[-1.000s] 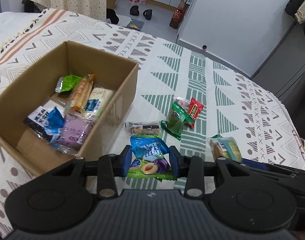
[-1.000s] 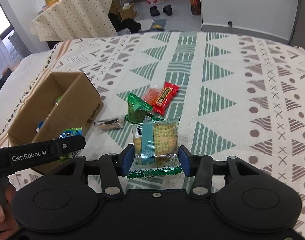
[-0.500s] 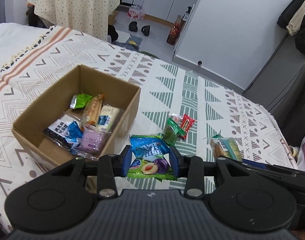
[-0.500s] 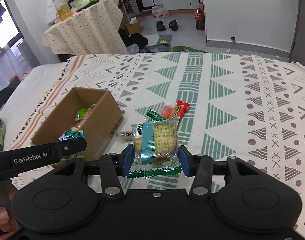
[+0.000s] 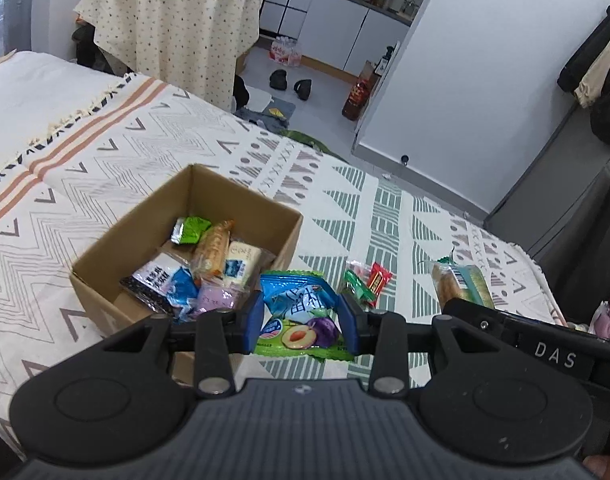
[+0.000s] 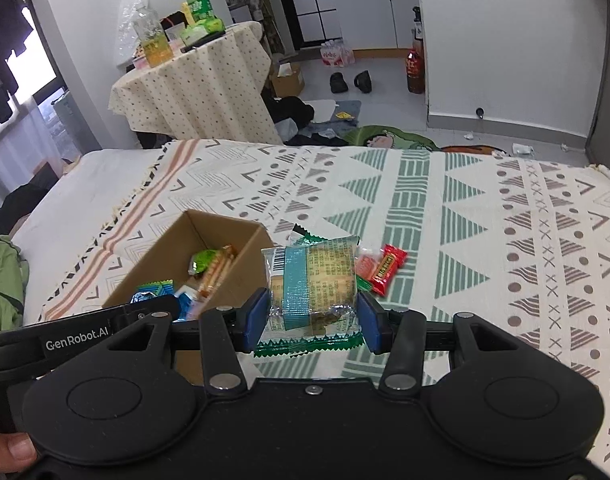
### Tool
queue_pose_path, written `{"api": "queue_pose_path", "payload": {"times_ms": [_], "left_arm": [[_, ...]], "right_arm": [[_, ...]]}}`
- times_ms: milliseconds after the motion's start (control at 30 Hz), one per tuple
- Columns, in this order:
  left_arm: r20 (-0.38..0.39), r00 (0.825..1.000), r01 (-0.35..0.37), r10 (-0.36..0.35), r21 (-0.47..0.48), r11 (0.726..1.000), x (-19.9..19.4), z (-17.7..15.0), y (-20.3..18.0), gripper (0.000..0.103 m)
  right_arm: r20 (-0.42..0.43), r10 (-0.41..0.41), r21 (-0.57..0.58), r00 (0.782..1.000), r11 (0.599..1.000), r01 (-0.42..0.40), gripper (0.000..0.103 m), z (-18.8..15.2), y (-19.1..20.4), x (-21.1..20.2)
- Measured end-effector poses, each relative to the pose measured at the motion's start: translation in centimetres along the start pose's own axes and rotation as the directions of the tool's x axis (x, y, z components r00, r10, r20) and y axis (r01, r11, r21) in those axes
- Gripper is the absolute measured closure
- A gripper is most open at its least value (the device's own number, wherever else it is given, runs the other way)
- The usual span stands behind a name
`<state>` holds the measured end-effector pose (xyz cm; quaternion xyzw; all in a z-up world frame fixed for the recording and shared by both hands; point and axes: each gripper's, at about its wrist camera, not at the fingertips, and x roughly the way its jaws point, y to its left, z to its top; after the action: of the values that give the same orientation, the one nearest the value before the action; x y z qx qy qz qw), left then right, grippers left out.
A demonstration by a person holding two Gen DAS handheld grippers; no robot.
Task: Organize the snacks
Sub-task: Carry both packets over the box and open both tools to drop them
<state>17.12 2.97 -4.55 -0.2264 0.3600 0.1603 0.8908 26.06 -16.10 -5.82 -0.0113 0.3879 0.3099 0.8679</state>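
Snack box (image 5: pixel 105 258) rim below both loaded grippers.

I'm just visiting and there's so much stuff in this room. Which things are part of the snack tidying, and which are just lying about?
Part of the job:
- cardboard box with snacks inside
- blue plum packet in the left gripper
- cracker packet in the right gripper
- red packet and green packet on the bedspread

Just lying about:
- round table with bottles
- shoes on the floor
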Motion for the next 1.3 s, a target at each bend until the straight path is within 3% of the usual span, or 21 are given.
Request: {"api": "queue_pose_path", "payload": {"times_ms": [633, 1300], "left_arm": [[0.058, 0.998, -0.012, 0.014, -0.028, 1.0, -2.0, 3.3, 4.7, 0.064], [0.026, 0.999, -0.041, 0.043, -0.063, 0.997, -0.5, 6.0, 9.9, 0.064]], "right_arm": [[0.026, 0.056, -0.062, 0.998, 0.997, -0.055, 0.056, 1.9, 4.7, 0.2], [0.005, 0.141, -0.079, 0.99, 0.987, -0.141, 0.056, 4.7, 9.3, 4.1]]}}
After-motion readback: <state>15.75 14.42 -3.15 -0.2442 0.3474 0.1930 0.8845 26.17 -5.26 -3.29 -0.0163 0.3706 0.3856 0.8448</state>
